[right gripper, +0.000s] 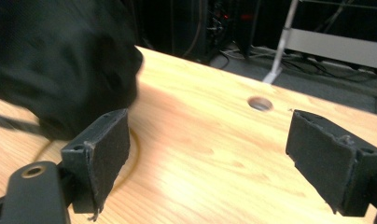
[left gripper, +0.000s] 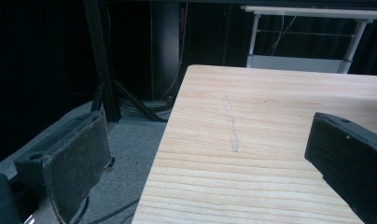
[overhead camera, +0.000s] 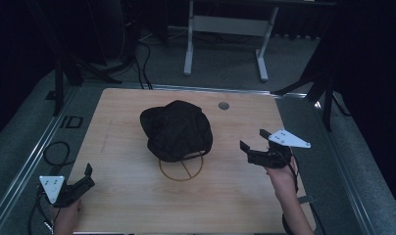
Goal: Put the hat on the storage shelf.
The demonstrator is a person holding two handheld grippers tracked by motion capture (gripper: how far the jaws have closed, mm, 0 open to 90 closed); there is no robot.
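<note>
A black cap [overhead camera: 176, 129] lies on a thin round wire stand [overhead camera: 182, 169] at the middle of the wooden table [overhead camera: 127, 196]. My right gripper [overhead camera: 253, 139] hovers to the right of the cap, apart from it, jaws wide open and empty. In the right gripper view the cap [right gripper: 56, 60] fills the upper left, just beyond the left pad [right gripper: 107, 149]; the ring of the stand [right gripper: 133, 158] curves past that pad. My left gripper [overhead camera: 88, 177] rests at the table's near left corner, open and empty, its pads [left gripper: 79, 163] spread over the table's left edge.
A round cable hole [overhead camera: 224, 105] sits in the table top behind the cap, also in the right gripper view as the hole [right gripper: 260, 103]. A white desk frame [overhead camera: 225, 29] stands beyond the table. Black cables [overhead camera: 56, 152] lie on the grey floor at left.
</note>
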